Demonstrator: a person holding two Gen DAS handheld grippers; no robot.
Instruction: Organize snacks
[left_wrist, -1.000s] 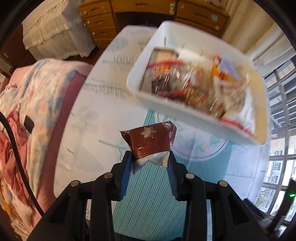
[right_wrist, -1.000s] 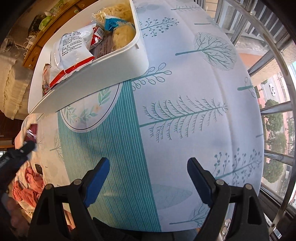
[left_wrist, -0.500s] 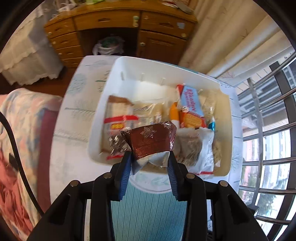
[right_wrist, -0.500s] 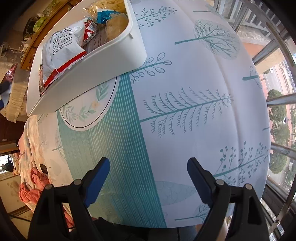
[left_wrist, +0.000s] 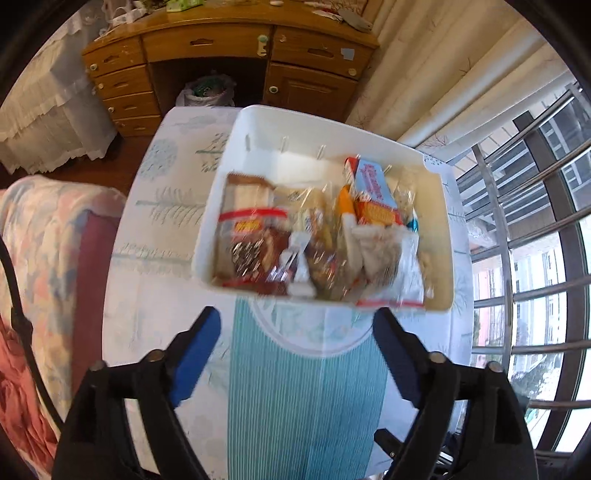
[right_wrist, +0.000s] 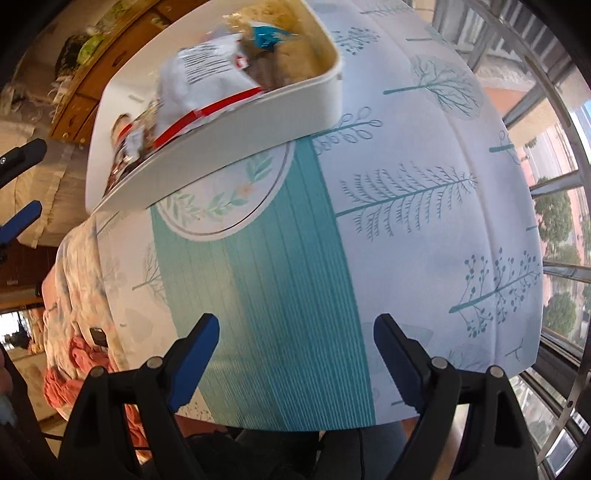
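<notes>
A white bin (left_wrist: 332, 127) full of wrapped snacks stands at the far end of the table. The dark red packet with a silver end (left_wrist: 295, 264) lies blurred among them near the bin's front wall. My left gripper (left_wrist: 295, 314) hovers above that front wall, its jaws opening with nothing between them. My right gripper (right_wrist: 295, 321) is open and empty over the teal stripe of the tablecloth (right_wrist: 280, 280). In the right wrist view the bin (right_wrist: 236, 140) sits at the upper left, and the left gripper (right_wrist: 18, 188) shows at the left edge.
A wooden desk with drawers (left_wrist: 221, 48) stands beyond the table. Flowered bedding (left_wrist: 40, 236) lies along the table's left side. Window bars (left_wrist: 535, 221) run along the right. The cloth (right_wrist: 424, 206) in front of the bin is bare.
My left gripper carried the red packet over the bin, then let go of it; its jaws spread wide and the packet now lies in the bin. The right gripper moved nearer the bin, still open.
</notes>
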